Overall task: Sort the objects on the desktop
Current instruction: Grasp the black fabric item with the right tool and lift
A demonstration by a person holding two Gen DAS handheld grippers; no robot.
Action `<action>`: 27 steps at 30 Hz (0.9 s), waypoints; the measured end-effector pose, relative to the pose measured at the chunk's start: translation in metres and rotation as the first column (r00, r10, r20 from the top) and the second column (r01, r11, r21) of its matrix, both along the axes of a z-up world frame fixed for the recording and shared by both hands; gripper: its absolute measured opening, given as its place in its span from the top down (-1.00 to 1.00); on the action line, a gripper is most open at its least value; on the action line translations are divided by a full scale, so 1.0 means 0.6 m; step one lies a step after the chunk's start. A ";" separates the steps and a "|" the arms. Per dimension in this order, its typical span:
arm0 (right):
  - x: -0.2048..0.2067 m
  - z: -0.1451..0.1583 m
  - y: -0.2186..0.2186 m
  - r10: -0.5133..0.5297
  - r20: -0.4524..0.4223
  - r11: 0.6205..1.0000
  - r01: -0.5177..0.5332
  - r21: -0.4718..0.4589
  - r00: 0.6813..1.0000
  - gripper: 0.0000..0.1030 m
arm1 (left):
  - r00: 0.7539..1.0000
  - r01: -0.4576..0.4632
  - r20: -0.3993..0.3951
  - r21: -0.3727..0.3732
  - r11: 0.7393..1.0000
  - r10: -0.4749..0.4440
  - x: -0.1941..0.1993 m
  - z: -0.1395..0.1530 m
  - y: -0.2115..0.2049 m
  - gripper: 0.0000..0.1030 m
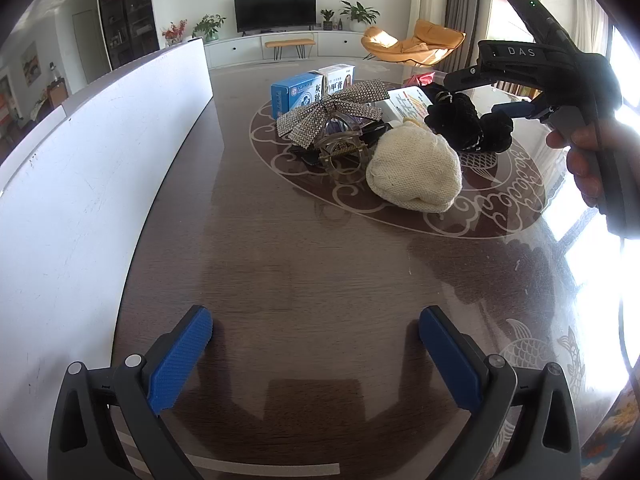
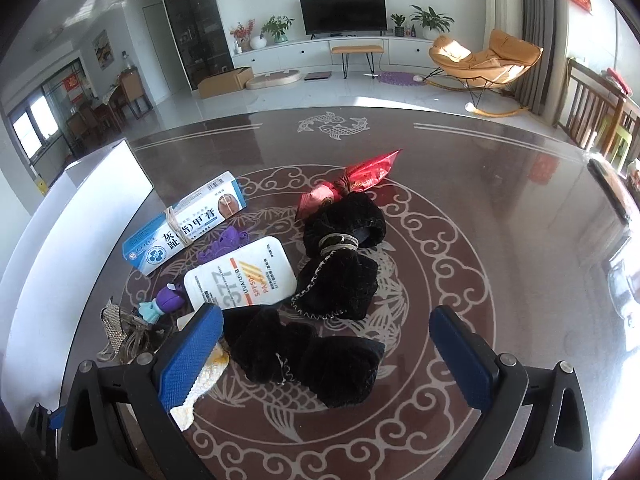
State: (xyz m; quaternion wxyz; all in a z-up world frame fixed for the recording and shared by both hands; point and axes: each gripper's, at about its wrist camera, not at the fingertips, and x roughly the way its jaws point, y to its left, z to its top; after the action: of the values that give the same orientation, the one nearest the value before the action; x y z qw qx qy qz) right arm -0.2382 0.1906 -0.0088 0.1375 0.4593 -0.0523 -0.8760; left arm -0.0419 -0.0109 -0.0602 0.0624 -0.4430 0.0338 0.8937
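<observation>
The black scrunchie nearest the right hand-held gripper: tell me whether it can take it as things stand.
Probably yes. The right hand-held gripper is open, and the black scrunchie lies between its fingers with nothing on top; only the cream knit pouch crowds the left finger.

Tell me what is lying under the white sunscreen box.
The white sunscreen box rests partly on a purple plastic piece, which sticks out at its upper left edge. Its near corner meets a black velvet scrunchie. Whatever else lies beneath is covered.
</observation>
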 end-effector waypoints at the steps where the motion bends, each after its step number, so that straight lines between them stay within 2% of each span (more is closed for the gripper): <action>1: -0.005 -0.010 -0.003 0.045 0.040 0.998 -0.043 -0.051 0.998 -0.94 | 1.000 0.000 0.000 0.000 1.000 0.000 0.000 0.000 0.000 -1.00; 3: -0.006 -0.032 -0.019 0.144 0.133 0.985 -0.129 -0.114 0.981 -0.74 | 1.000 0.000 0.000 0.000 1.000 0.000 0.000 0.000 0.000 -1.00; 5: 0.012 -0.043 -0.039 0.258 0.190 0.959 -0.227 -0.168 0.947 -0.57 | 1.000 0.000 0.000 0.001 1.000 0.000 0.000 0.000 0.000 -1.00; 6: 0.024 -0.043 -0.050 0.302 0.200 0.948 -0.270 -0.169 0.932 -0.56 | 1.000 -0.001 -0.001 0.001 1.000 0.001 0.000 0.000 0.000 -1.00; 8: 0.046 -0.034 -0.069 0.343 0.181 0.939 -0.328 -0.107 0.922 -0.56 | 1.000 -0.002 -0.001 0.001 1.000 0.002 -0.002 0.000 0.001 -1.00; 11: 0.055 -0.022 -0.081 0.309 0.137 0.949 -0.314 0.012 0.941 -0.57 | 1.000 -0.002 -0.001 0.001 1.000 0.002 -0.002 0.000 0.001 -1.00; 13: 0.045 -0.025 -0.081 0.257 0.128 0.961 -0.268 0.074 0.958 -0.57 | 1.000 -0.002 -0.001 0.001 1.000 0.002 -0.003 0.000 0.001 -1.00; 17: 0.019 -0.047 -0.070 0.196 0.161 0.978 -0.205 0.040 0.967 -0.57 | 1.000 -0.002 -0.002 0.001 1.000 0.002 -0.002 0.000 0.001 -1.00; 22: 0.024 -0.051 -0.085 0.182 0.114 0.981 -0.189 0.053 0.977 -0.55 | 1.000 -0.002 -0.002 0.001 1.000 0.002 -0.003 0.000 0.001 -1.00; 24: 0.030 -0.053 -0.096 0.206 0.107 0.977 -0.210 0.028 0.973 -0.30 | 1.000 -0.002 -0.002 0.001 1.000 0.002 -0.003 0.000 0.001 -1.00; 27: 0.049 -0.051 -0.116 0.270 0.103 0.962 -0.273 0.020 0.957 -0.10 | 1.000 -0.002 -0.002 0.001 1.000 0.002 -0.003 -0.001 0.001 -1.00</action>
State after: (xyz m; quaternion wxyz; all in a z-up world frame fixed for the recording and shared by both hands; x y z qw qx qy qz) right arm -0.2088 0.1210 -0.0393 0.2458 0.5074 0.0192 -0.8257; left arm -0.0435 -0.0104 -0.0605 0.0618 -0.4422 0.0330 0.8942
